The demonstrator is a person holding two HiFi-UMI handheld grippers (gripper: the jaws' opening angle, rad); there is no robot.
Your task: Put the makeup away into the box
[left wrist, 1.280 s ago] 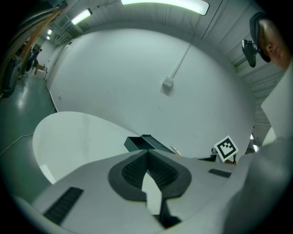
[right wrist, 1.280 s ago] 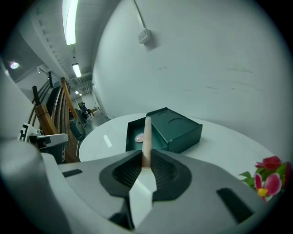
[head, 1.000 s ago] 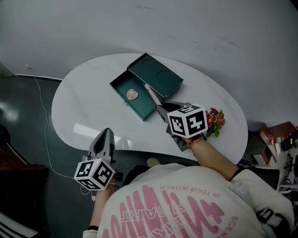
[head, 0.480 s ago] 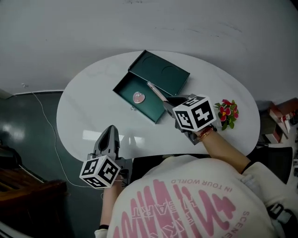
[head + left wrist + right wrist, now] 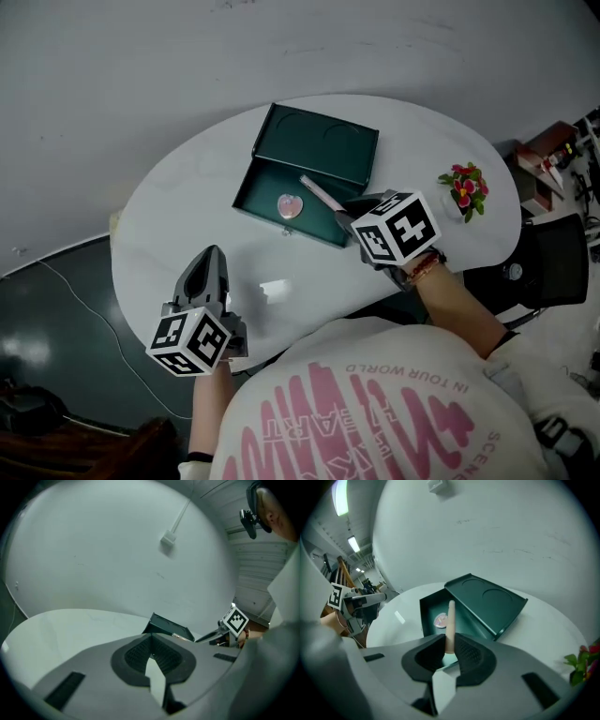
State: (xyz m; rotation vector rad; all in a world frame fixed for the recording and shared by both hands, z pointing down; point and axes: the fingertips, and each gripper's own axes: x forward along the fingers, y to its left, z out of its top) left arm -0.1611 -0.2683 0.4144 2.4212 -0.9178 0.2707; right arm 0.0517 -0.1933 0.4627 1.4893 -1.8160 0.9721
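Observation:
A dark green box (image 5: 272, 194) lies open on the white table (image 5: 178, 202), its lid (image 5: 323, 145) tipped back. A pink heart-shaped compact (image 5: 292, 205) rests inside it. My right gripper (image 5: 343, 212) is shut on a slim pink makeup stick (image 5: 322, 194), which points out over the box's front right part. In the right gripper view the stick (image 5: 450, 620) rises from the jaws toward the compact (image 5: 440, 620). My left gripper (image 5: 208, 258) hovers over the near left of the table, jaws together and empty, well clear of the box (image 5: 168, 629).
A small pot of red flowers (image 5: 464, 186) stands at the table's right end. A cable (image 5: 80, 295) trails over the dark floor on the left. A dark chair (image 5: 553, 262) and clutter sit beyond the table's right edge.
My left gripper has come in from the table's near edge to over the tabletop. My right gripper, still holding the stick, has sunk a little toward the box.

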